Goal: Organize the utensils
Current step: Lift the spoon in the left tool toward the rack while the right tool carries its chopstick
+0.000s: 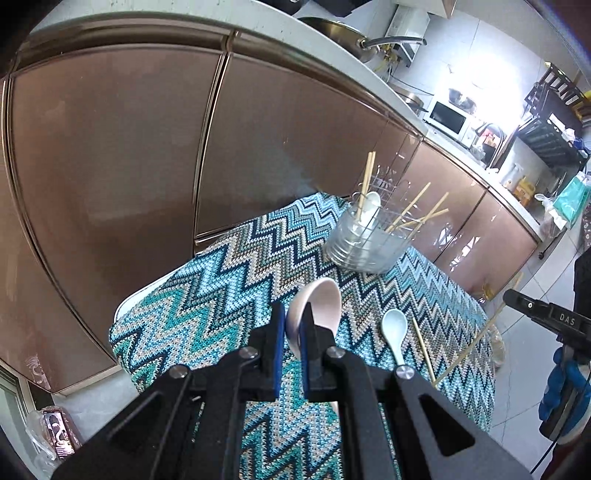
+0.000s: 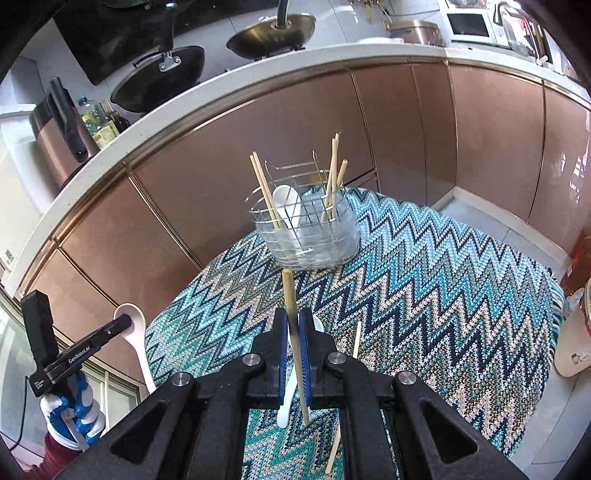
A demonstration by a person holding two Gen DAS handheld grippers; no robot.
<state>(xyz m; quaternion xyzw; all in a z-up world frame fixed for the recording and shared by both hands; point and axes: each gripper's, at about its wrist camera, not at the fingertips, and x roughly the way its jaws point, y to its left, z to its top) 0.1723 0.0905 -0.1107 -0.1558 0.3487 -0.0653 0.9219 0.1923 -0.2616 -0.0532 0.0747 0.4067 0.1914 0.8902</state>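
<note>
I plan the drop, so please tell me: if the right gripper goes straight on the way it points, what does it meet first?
Probably the wire holder, straight ahead of the right gripper and its chopstick; depth is unclear, so maybe the cloth first.

A home kitchen. Beyond the right claw (image 2: 293,328) a long white surface (image 2: 207,92) runs over glossy copper-brown cabinet doors (image 2: 258,122), with a black wok (image 2: 159,79) and a brass-coloured pan (image 2: 271,35) on a hob, up and to the left of that claw. Farther right along it stand a steel pot (image 2: 415,31) and a white microwave (image 2: 469,24). Oil bottles (image 2: 101,123) sit at the far left. The left claw's view shows a dish rack (image 1: 550,136) far up and to the right.
</note>
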